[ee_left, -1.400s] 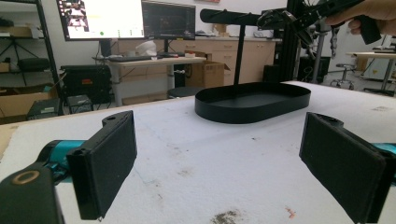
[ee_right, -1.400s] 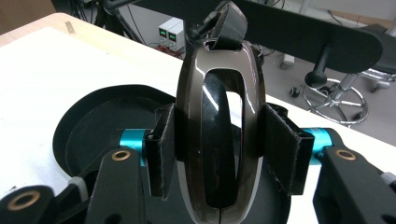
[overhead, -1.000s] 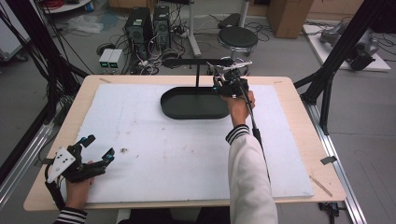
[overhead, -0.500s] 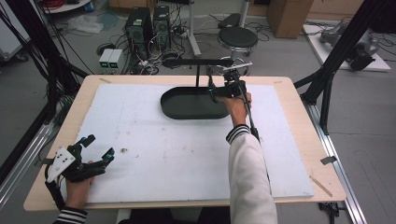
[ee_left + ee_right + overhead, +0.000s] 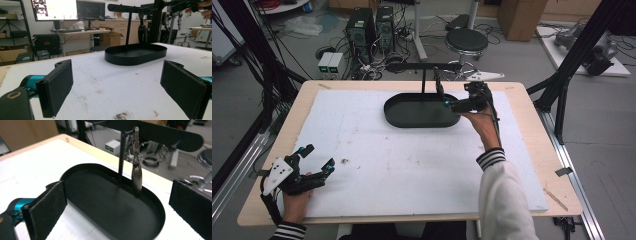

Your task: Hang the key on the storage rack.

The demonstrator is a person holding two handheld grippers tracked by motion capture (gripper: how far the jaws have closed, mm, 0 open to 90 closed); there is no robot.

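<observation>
Over the black tray (image 5: 422, 111), the right hand-held gripper (image 5: 446, 102) spreads wide near what looks like a hanging clip (image 5: 136, 173).

A lab: monitors (image 5: 67, 10), computer towers (image 5: 371, 25), floor cables (image 5: 412, 55).

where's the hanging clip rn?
The clip hangs from the stand's crossbar over the black tray, far centre of the table, beside the right gripper.

tray (image 5: 422, 120): on the desk (image 5: 362, 90), far middle
stand (image 5: 423, 80): rises from the tray's far side
left gripper (image 5: 314, 161): well left of tray, near edge
right gripper (image 5: 443, 95): over tray's right end
</observation>
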